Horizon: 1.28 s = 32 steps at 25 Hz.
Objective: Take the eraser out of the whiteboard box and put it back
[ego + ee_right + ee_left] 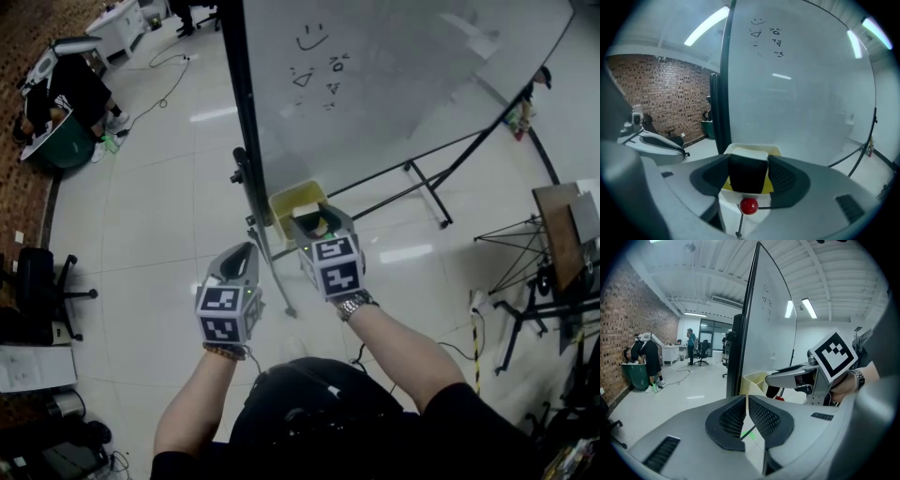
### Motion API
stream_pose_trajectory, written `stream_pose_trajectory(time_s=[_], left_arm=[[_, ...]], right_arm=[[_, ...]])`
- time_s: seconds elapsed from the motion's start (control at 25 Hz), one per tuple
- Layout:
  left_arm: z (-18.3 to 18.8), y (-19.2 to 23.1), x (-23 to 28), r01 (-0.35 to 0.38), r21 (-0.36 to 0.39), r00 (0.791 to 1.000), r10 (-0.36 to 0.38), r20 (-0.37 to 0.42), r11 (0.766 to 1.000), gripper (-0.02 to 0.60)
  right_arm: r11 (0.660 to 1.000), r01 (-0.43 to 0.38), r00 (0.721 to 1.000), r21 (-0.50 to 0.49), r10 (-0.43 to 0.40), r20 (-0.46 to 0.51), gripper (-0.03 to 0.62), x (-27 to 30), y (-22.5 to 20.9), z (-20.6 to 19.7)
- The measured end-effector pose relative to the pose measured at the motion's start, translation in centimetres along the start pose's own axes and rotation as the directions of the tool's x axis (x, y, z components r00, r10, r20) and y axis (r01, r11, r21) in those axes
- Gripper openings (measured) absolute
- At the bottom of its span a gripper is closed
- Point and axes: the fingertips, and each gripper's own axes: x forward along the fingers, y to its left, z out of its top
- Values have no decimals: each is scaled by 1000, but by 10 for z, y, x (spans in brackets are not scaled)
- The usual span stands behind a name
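Jaws of the right gripper (pixel 748 161) are clamped on the one eraser (pixel 747 174), a dark block with a white top that fills the gap between the pads. It stands upright at the mouth of the yellow whiteboard box (pixel 774 149), its lower part seen against the box's yellow inside. Only the right gripper view shows that grip. In the head view the eraser is a pale patch just past that gripper's marker cube (pixel 333 265), over the near end of the box. A small red ball (pixel 749 206) on a thin rod sits just below the eraser, and the left gripper view catches it from the side. The left gripper (pixel 746 397) has its jaws drawn together to a thin slit with nothing between them. The head view places it left of the box, apart from it, and nearer the person than the right one. That makes two grippers, two marker cubes, one box and one eraser. The box sits at the lower edge of the single whiteboard (pixel 403 75), beside its dark frame post; the board bears a smiley face, a triangle and a few scribbles. Farther off, the left gripper view shows two people: one (pixel 649 357) bent over a green bin (pixel 635 376) by the brick wall (pixel 623 319), another (pixel 690 341) standing deep in the room near office chairs. The head view adds a black chair (pixel 37 281) at its left edge and a wooden board on a stand (pixel 561 230) at its right.
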Motion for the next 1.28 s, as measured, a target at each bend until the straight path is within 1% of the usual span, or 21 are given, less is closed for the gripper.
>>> stream_pose_trajectory(time_s=[0.4, 0.56, 0.72, 1.0, 1.28], left_arm=[[8, -16, -13, 3, 22, 1000, -4, 27, 1000, 3], [9, -26, -21, -4, 29, 999, 3, 32, 1000, 3], [9, -43, -30, -21, 29, 999, 20, 42, 999, 3], [0, -87, -50, -61, 26, 997, 59, 58, 998, 5], [-12, -145, -69, -89, 42, 993, 86, 79, 995, 5]], right_arm=[[1000, -2, 994, -9, 3, 106, 278, -39, -6, 35], [1000, -20, 986, -7, 21, 165, 276, -63, -5, 50], [999, -49, 978, -20, 52, 203, 276, -90, -7, 57], [994, -103, 966, -42, 110, 234, 275, -142, -16, 48], [988, -140, 958, -65, 152, 243, 272, -197, -33, 21]])
